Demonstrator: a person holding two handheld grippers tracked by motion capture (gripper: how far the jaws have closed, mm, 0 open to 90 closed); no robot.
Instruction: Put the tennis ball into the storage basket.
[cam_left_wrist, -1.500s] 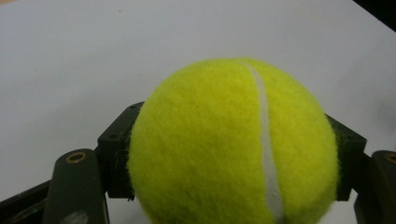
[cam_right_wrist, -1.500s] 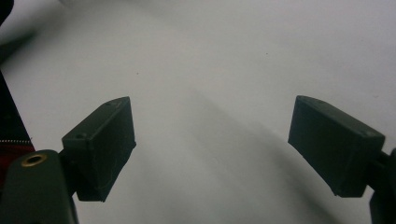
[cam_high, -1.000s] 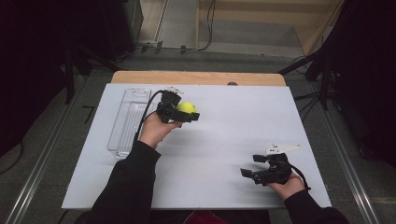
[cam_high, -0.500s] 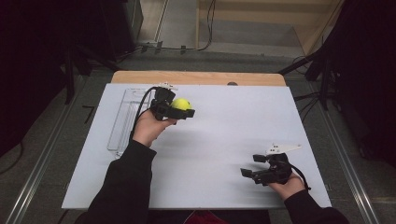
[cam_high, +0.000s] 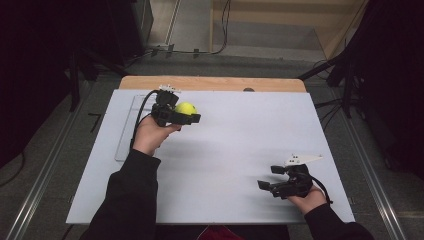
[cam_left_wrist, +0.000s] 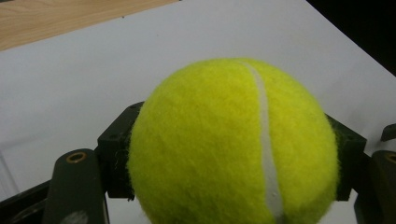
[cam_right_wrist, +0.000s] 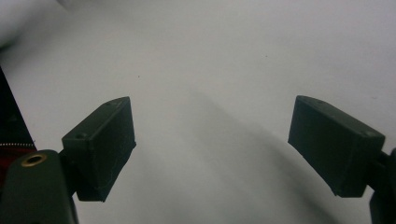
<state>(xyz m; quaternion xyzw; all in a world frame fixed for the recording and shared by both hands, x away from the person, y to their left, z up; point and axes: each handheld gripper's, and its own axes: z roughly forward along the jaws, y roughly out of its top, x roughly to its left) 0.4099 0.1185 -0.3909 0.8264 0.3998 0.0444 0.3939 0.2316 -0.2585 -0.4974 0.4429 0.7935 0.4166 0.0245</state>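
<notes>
Ball (cam_left_wrist: 233, 144) first: a yellow tennis ball sits clamped between the jaws of the left tool (cam_high: 179, 116), its white seam running up its face in the left gripper view. Nearest the person, the right tool (cam_high: 281, 182) rests low at the table's near right, jaws spread wide with nothing between them but bare white table (cam_right_wrist: 210, 56). It lies well apart from the ball. Farther out, the left hand (cam_high: 150, 137) holds the left tool above the far left part of the table (cam_high: 240, 140), jaws pointing to the person's right. Just to its left lies a clear tray (cam_high: 127, 130), flat on the table, its long axis running near to far. Any placing there, I judge, falls to the left hand, which is much nearer.
</notes>
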